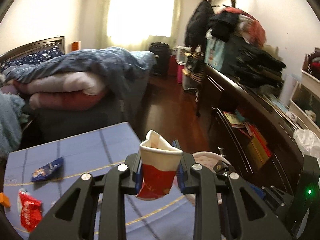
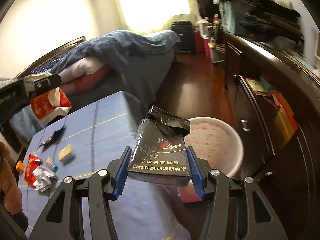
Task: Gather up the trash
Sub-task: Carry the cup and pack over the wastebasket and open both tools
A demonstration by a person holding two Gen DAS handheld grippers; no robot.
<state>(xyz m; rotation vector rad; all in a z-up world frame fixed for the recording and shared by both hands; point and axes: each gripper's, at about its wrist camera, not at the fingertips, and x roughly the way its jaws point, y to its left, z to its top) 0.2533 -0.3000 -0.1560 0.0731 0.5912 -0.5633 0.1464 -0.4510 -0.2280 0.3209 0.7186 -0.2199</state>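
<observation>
Crushed red-and-white paper cup (image 1: 158, 172), clamped upright between the jaws of the left gripper (image 1: 159, 175); black cigarette pack (image 2: 160, 156), lid torn open, clamped between the jaws of the right gripper (image 2: 160, 170). Both are above the blue table's (image 2: 104, 124) edge, beside a white bin (image 2: 238, 140). Wrappers (image 2: 38, 170) litter the table.
</observation>
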